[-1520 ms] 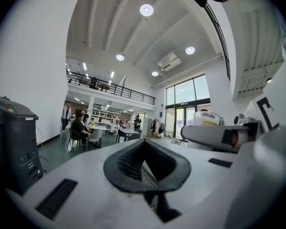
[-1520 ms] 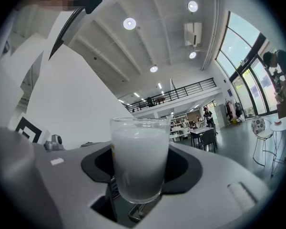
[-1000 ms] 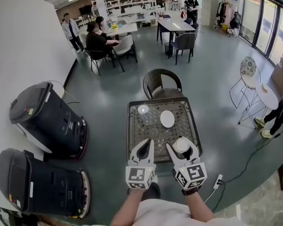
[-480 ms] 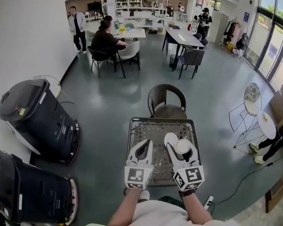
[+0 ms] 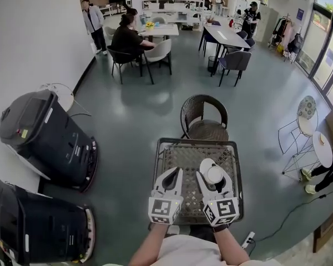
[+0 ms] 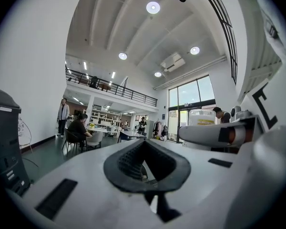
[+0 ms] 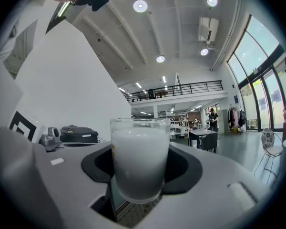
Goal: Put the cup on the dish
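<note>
Head view: right gripper jaws grasp cup overlapping dish lower edge, mid-bench; left gripper jaws clenched, empty.

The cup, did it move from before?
Yes. The cup, in the right gripper, went farther across the table, up to the dish.

Dark-framed, woven-top table, one white dish on it

dish: mostly covered by cup and right gripper
table: near edge behind left gripper
lower black machine: cut off at left edge
</note>
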{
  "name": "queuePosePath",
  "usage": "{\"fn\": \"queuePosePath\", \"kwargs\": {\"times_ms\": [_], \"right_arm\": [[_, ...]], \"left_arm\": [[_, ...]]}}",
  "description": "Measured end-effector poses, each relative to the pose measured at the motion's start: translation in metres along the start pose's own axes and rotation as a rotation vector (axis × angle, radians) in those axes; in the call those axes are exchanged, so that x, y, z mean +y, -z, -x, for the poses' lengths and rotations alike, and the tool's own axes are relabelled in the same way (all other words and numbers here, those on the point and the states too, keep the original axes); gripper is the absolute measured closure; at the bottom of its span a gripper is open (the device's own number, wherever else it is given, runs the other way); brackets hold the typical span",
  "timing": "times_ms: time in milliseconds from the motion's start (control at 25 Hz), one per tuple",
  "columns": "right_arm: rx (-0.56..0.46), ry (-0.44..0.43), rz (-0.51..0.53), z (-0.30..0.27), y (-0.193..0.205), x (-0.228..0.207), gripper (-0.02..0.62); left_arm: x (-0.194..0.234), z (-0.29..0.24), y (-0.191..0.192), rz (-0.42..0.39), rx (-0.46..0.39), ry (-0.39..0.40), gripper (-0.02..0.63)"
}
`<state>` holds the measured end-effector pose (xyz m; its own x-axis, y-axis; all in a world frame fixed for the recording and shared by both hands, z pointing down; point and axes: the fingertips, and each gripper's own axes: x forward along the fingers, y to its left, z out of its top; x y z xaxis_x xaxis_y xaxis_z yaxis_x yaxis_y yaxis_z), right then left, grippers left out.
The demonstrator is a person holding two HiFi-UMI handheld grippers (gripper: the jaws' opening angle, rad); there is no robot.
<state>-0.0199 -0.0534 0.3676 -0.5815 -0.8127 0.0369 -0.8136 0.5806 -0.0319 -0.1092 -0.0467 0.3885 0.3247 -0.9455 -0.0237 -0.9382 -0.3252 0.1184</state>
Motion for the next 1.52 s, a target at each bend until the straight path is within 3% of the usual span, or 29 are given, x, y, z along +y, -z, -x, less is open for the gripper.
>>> {"fn": "queuePosePath", "kwargs": {"times_ms": [120,320,560,920,1520], "right_arm": [[0.035,0.019,-0.016,-0.016,0.016,-0.022,0.353],[0.069,0.061,-0.060,-0.027,0.037,-0.063,0.353],[0.076,0.026,-0.078,-0.032,0.039,-0.085,0.353],[0.140,0.013,-0.063,-0.036,0.075,-0.101,0.353],[0.276,0.050,-0.088,-0.038,0.173,-0.134,0.353]], "left_arm": [[0.006,-0.024,0.011,0.052,0.028,-0.001,0.604],[-0.003,-0.061,0.025,0.055,0.069,0.027,0.603],[-0.018,-0.096,0.039,-0.074,0.105,0.056,0.604],[-0.017,-0.104,0.079,-0.022,0.158,0.036,0.604],[-0.030,-0.119,0.153,0.053,0.288,0.064,0.604]]}}
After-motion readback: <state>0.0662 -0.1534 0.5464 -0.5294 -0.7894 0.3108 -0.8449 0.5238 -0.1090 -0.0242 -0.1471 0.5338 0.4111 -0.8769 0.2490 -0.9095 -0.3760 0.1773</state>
